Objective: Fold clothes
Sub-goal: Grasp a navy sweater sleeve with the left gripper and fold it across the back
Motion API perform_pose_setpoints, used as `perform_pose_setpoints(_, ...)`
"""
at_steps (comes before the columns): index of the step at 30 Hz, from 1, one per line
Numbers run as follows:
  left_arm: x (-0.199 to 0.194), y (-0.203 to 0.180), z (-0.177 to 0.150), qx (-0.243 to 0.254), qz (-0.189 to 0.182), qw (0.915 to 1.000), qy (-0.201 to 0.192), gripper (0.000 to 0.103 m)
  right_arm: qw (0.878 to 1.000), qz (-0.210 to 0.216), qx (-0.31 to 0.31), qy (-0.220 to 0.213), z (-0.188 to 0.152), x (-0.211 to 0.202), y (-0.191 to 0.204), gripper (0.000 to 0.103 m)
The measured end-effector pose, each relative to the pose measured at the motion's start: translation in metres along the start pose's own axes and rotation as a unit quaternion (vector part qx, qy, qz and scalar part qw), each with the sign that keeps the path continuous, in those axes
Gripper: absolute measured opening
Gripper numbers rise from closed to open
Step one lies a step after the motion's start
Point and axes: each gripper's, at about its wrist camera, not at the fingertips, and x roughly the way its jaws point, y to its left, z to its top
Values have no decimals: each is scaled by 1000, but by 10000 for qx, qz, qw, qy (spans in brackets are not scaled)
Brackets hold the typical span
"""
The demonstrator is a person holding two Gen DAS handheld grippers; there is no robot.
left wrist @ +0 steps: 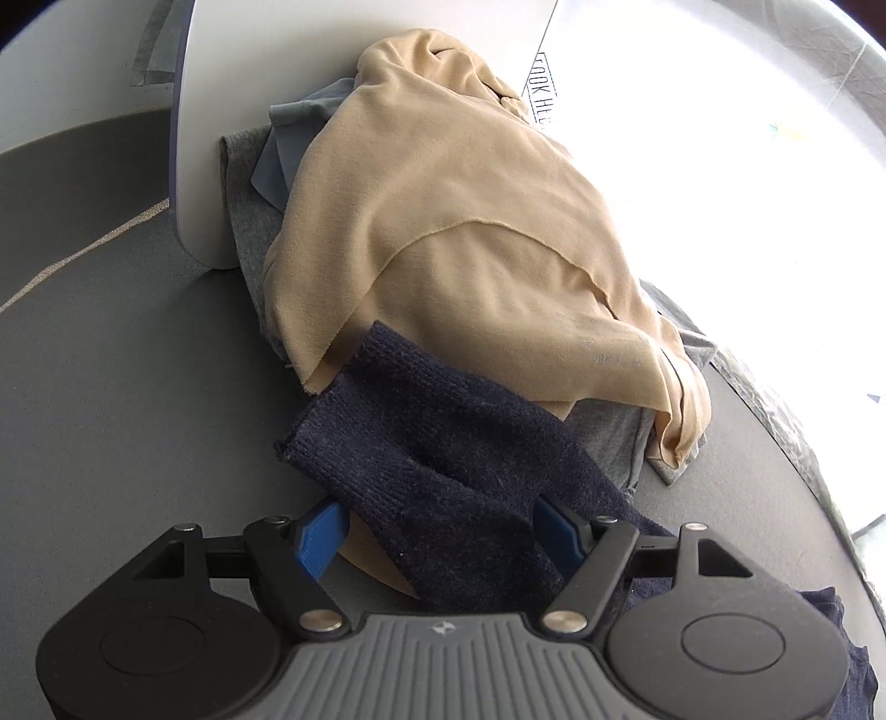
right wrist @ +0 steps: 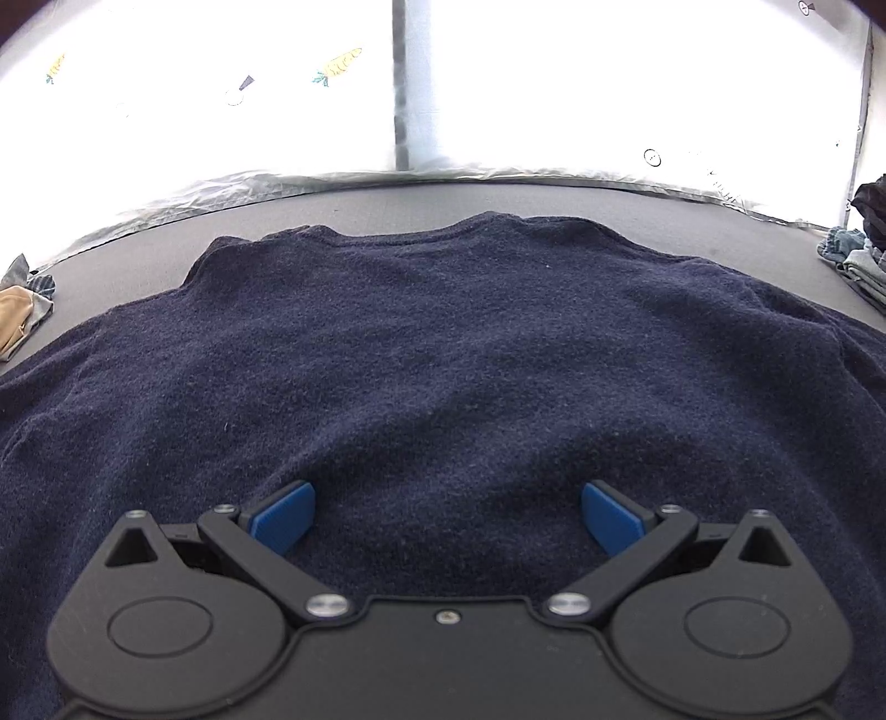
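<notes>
Sweater [right wrist: 443,354] lies under the spread right claw [right wrist: 446,518]; its sleeve [left wrist: 421,459] runs between the spread left claw [left wrist: 437,534].

Navy knit sweater [right wrist: 443,354] lies spread flat on grey tabletop [right wrist: 421,199].

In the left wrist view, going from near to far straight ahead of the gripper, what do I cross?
Left gripper, jaws open → navy knit sleeve lying between the fingers → tan garment topping the clothes pile → white board behind it.
</notes>
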Motion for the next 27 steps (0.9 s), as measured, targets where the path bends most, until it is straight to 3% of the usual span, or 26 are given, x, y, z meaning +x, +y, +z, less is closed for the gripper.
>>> perform_pose_setpoints(1,1,-1,0,32,36,10000,-10,72,10000,1,1,-9,0,0,0,103)
perform_pose_setpoints(8,5,-15,-8,191,118,9997,135,21,9999,13,16,-123,-4,-1,-1,103)
perform_pose_setpoints(12,-11,-35,-14,610,96,9981,-63,14,9998,29,28,-189,-6,-2,-1,103)
perform_pose_setpoints(16,-36,-67,-22,1225,-308,9916,-275,13,9999,52,16,-149,-4,-1,-1,103)
perform_pose_setpoints(18,-48,-92,-30,1661,-592,9839,-295,13,9999,85,-4,-87,-2,-1,-2,103)
perform_pose_setpoints(22,-65,-159,-59,2616,-1260,9566,-236,10,9996,244,-90,124,2,-3,-6,103)
perform_pose_setpoints(25,-77,-206,-93,3114,-1922,9306,14,10,9989,348,-135,293,3,-8,-12,103)
perform_pose_setpoints(27,-83,-234,-125,3513,-2288,9074,277,10,9988,330,-27,373,1,-14,-21,103)
